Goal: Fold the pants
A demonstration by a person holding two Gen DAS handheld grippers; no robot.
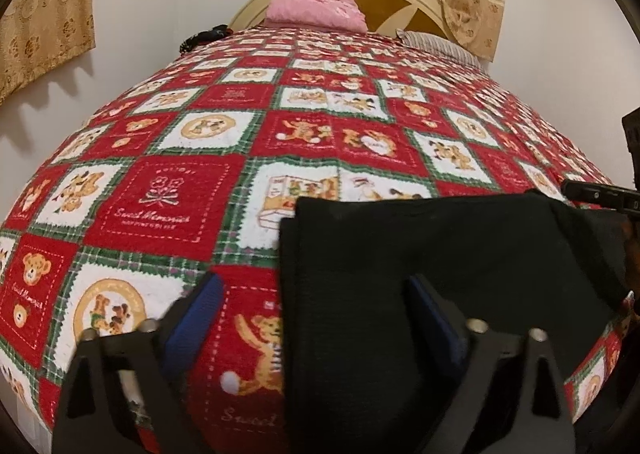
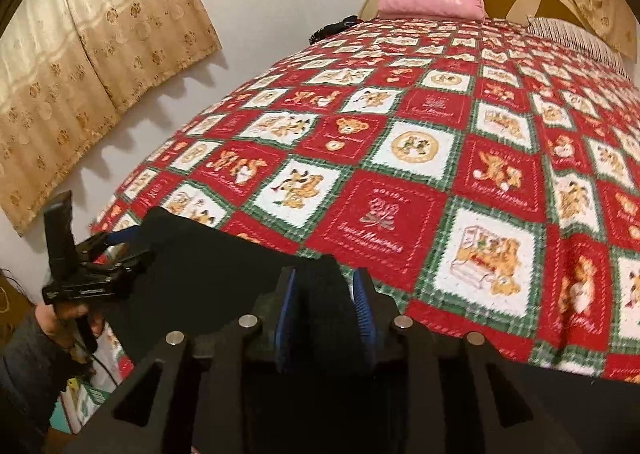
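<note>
Left gripper (image 1: pixel 316 314) is gaping wide, straddling the left edge of the folded black knit pants (image 1: pixel 440 266) lying at the near edge of the red teddy-bear patchwork bedspread (image 1: pixel 248 142), while right gripper (image 2: pixel 326 306) is pinching their far fold.

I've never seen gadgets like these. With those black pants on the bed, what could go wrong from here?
1. The left claw stands wide open over the edge of the black pants; closing there may catch the blanket too.
2. The right claw seems to pinch a thick bunch of cloth; it might slip out, spoiling the fold.
3. The pants lie near the bed's edge and could slide off.
</note>
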